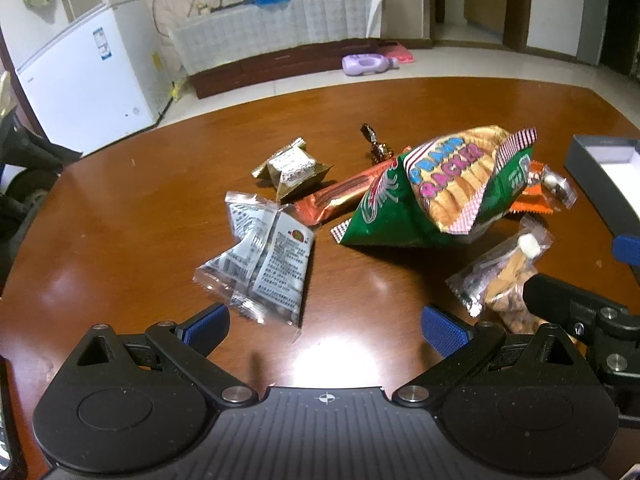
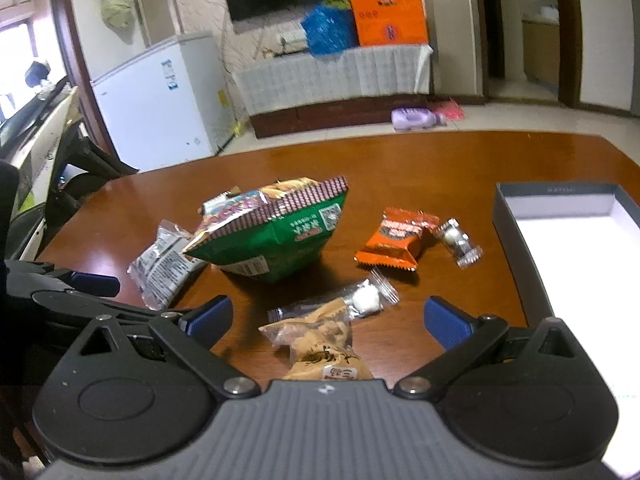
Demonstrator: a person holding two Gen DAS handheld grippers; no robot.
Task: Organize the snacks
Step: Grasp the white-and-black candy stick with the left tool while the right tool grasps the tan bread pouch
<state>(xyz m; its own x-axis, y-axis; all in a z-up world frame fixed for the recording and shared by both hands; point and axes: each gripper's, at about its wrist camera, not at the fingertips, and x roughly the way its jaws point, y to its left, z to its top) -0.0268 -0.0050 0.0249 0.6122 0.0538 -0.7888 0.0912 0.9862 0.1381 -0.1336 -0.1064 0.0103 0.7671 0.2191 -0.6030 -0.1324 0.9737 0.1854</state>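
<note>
Both claws hang spread wide over the bench (image 1: pixel 120 208), gripping nothing: the left claw (image 1: pixel 326 326) near a grey packet (image 1: pixel 266 256) whose small print is unreadable, the right claw (image 2: pixel 326 318) above a tan snack packet (image 2: pixel 320 340) partly hidden by the claw body. The green bag (image 1: pixel 432 196) reads "CRACKER". The grey box (image 2: pixel 560 256) is cut off at the right edge.

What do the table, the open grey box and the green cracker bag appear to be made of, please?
Table: glossy varnished wood, judging by brown grain and reflections. Grey box: probably matte cardboard, with thin straight walls and white lining. Green cracker bag: shiny printed plastic film, crinkled, with a crimped seal.
</note>
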